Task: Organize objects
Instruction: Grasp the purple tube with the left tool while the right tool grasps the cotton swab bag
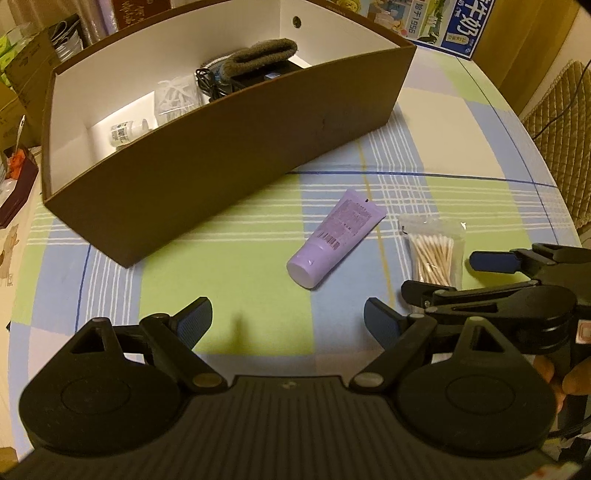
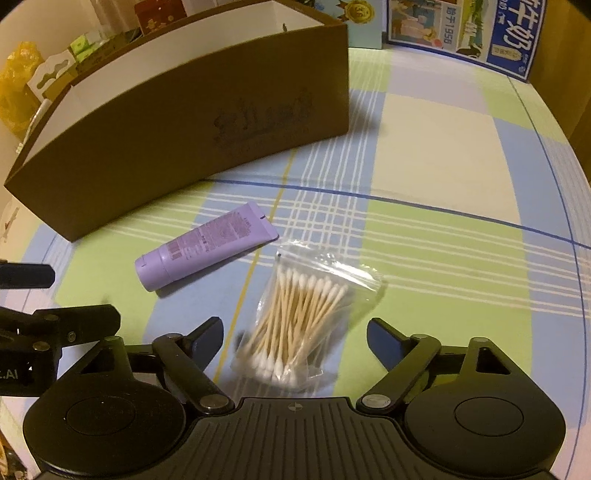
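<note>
Brown box (image 1: 229,155) contents: left view only.

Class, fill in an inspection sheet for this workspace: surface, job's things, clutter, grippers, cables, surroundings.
Surface: checked tablecloth, green, blue and cream.
Job's things: purple tube and bag of cotton swabs lie apart on the cloth; brown box holds a small white bottle, a clear packet and a grey knitted item.
Clutter: nothing seen on the cloth.
Grippers: left gripper and right gripper, jaws open, empty.
Cables: dark cord coiled in the box.
Surroundings: milk carton, chair.
</note>
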